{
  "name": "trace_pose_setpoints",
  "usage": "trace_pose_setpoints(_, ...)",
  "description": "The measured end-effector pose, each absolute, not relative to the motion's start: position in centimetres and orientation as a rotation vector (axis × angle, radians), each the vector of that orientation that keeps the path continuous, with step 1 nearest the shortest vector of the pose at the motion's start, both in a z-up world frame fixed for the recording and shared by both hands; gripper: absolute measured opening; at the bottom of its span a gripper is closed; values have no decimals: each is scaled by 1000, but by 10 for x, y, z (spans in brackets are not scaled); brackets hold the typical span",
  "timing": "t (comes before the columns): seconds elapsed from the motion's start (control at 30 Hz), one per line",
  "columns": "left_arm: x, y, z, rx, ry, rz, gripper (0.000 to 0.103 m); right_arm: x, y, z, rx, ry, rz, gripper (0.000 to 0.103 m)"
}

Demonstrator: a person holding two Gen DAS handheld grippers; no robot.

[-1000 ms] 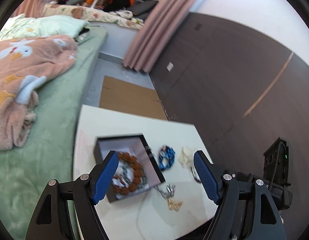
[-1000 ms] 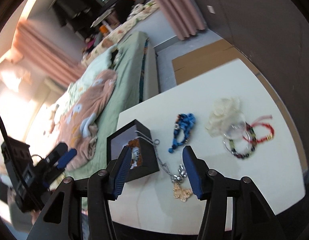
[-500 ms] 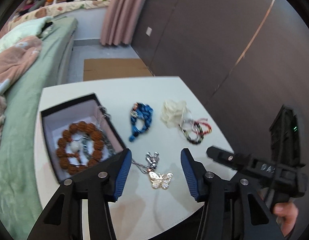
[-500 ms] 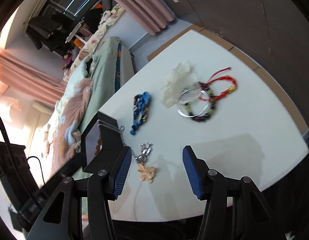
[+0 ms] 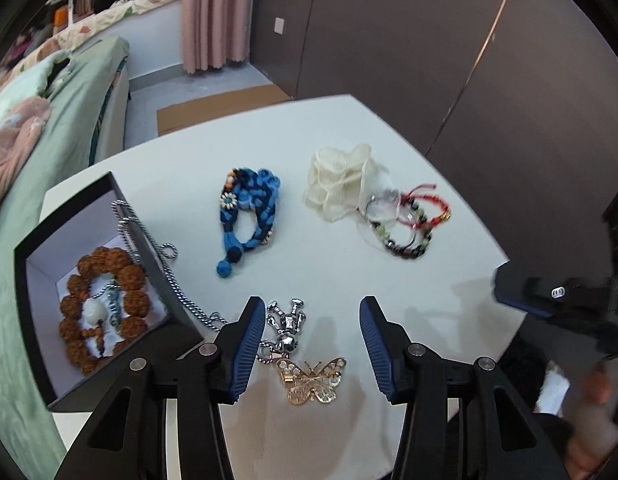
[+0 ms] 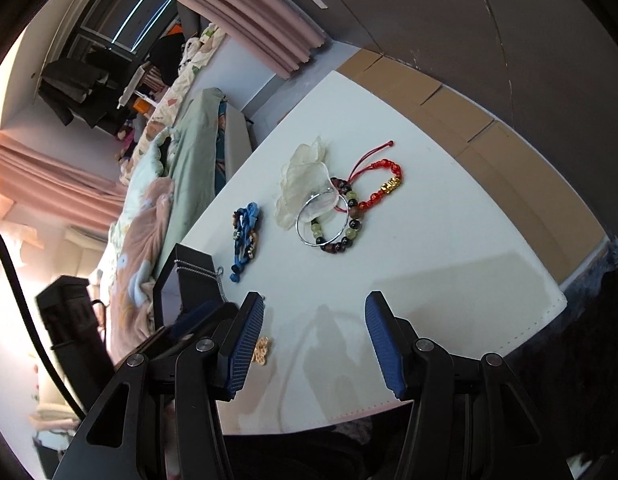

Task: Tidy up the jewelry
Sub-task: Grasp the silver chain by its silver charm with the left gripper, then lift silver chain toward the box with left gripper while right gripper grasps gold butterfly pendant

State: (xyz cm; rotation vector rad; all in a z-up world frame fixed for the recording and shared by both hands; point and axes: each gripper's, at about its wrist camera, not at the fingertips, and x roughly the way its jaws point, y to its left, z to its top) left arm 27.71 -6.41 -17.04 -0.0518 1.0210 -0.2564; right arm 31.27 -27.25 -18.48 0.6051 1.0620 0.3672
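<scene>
From the left wrist camera, the left gripper (image 5: 312, 342) hangs over the near part of a white table (image 5: 341, 272), its blue-padded fingers (image 5: 245, 344) apart with nothing clamped; between them on the tabletop lie a gold filigree butterfly brooch (image 5: 312, 380) and, just beyond it, a cluster of shiny silver charms (image 5: 287, 326) on a twisted silver chain (image 5: 177, 280) that drapes over the wall of an open black box with a pale lining (image 5: 165, 300). Inside the box sits a bracelet of large brown knobbly beads (image 5: 101, 312). Farther out lie a braided blue cord bracelet (image 5: 249, 216), a crumpled cream organza pouch (image 5: 341, 184) and, touching it, a heap of bangles and bead bracelets (image 5: 405, 220). The right gripper (image 5: 549, 300) shows at the right edge. From the right wrist camera, the right gripper (image 6: 315, 340) is poised over bare tabletop, fingers apart and empty. Ahead of it a thin silver bangle (image 6: 323, 220) overlaps a dark and green bead bracelet (image 6: 349, 224) and a red knotted cord bracelet with gold beads (image 6: 379, 184); the pouch and blue bracelet lie to their left, the box beside the left finger.
</scene>
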Motion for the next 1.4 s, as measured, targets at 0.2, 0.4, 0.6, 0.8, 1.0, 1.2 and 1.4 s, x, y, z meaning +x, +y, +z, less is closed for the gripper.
trace_pose_setpoints(0.2,288,-60,-195,5,1061,-168,50,313,-272,-186,597,1068,376,54)
trace_pose_setpoints(0.4,284,-64,-198,75,1039,-152,31,315,-267,-187,584,1080,380,54)
trace_pose_setpoints(0.6,284,-54,-195,29,1047,-164,21,313,-258,-184,545,1088,384,54)
trace_pose_setpoints(0.8,277,-42,-162,-29,972,-179,21,315,-246,-187,517,1107,384,54)
trace_pose_setpoints(1.0,272,-24,-110,-94,871,-187,15,316,-233,-189,483,1126,402,54)
trace_pose_setpoints(1.2,265,-4,-64,-120,770,-182,15,317,-215,-194,449,1159,456,54)
trace_pose_setpoints(1.4,257,13,-32,-143,704,-173,15,317,-188,-198,382,1199,505,54)
